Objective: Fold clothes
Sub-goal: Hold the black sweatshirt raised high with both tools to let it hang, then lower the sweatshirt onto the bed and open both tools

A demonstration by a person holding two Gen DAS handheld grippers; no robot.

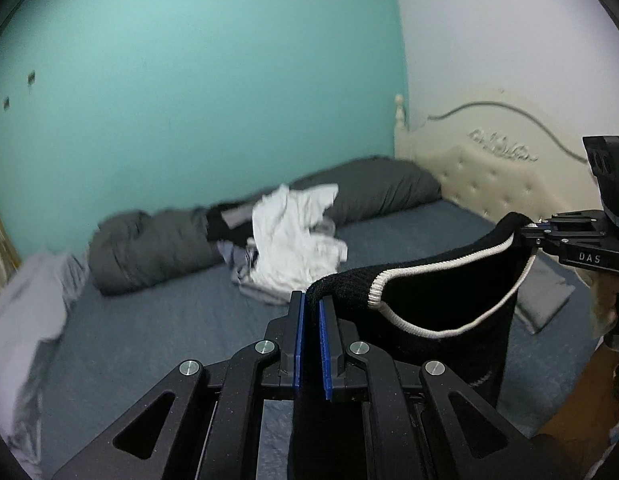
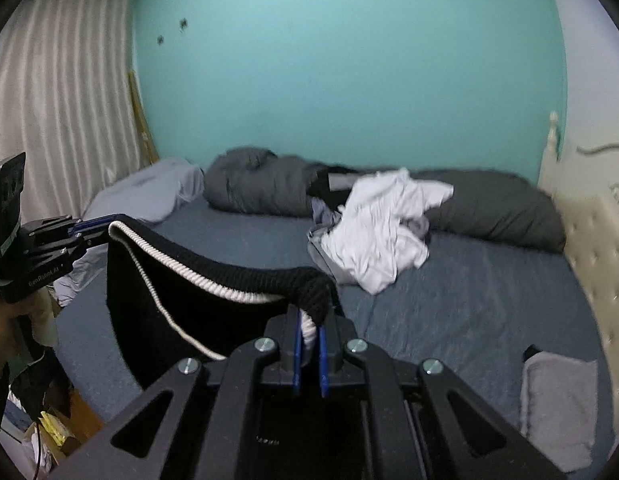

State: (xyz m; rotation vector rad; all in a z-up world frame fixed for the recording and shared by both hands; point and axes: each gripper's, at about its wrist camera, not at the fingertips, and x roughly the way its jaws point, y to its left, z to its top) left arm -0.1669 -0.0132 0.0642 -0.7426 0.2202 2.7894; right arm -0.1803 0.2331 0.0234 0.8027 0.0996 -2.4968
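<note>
The black garment (image 1: 441,300), knitted with a white ribbed edge, hangs in the air above the near edge of the bed (image 1: 181,320), stretched between two claws. The left claw (image 1: 311,300) pinches one end of its top edge between blue pads; the right claw (image 2: 309,330) pinches the other end, white ribbing bunched between its jaws. The long axis of the garment therefore runs straight from claw to claw, sagging a little in the middle, and the body of the cloth drops below that line. Neither claw is nearer; each holds its own corner.

Beyond the garment lies one heap of white clothes (image 1: 297,240), and behind it one rolled grey duvet (image 1: 149,248). To the right of the garment sits one folded grey cloth (image 2: 557,396).

Two claws, one held garment, one heap waiting.
</note>
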